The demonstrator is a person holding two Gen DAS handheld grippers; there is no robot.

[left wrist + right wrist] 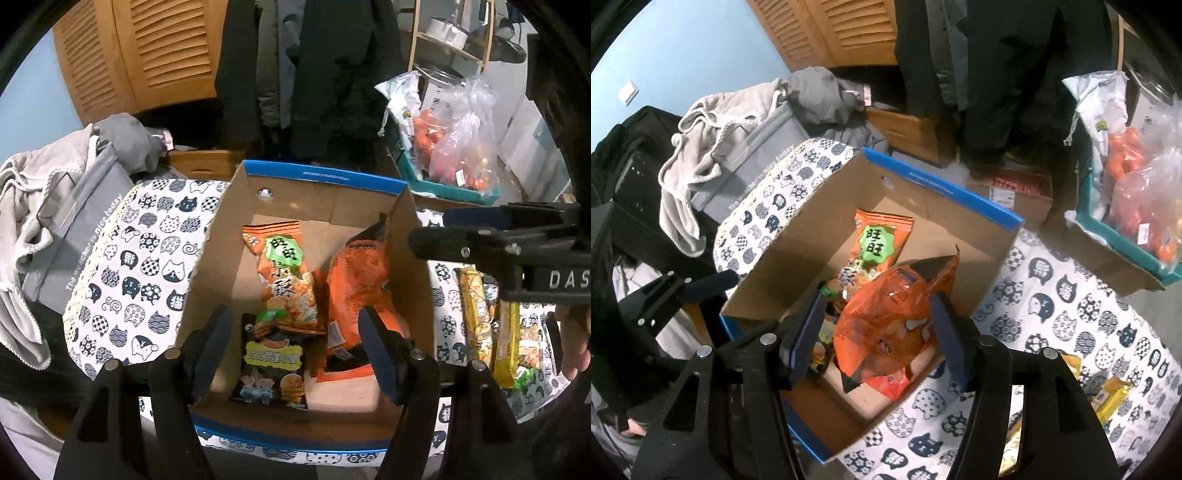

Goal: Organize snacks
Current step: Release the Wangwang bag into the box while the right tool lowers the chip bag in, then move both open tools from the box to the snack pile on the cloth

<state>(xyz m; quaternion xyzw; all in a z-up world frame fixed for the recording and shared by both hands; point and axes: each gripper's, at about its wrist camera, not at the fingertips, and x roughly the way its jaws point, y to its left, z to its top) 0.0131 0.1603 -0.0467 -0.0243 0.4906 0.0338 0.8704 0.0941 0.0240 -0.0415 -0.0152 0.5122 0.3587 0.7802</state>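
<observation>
Now, by label:
Left claw [295, 350]: open, empty, over box [218, 266].
Right claw [877, 339]: open astride orange bag [886, 321], pads apart from it.
Snacks: three bags in box on tabletop [1052, 295].

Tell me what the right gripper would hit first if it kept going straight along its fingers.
Most likely the large orange snack bag, which lies between the open right gripper fingers inside the cardboard box. Depth is hard to judge here.
</observation>
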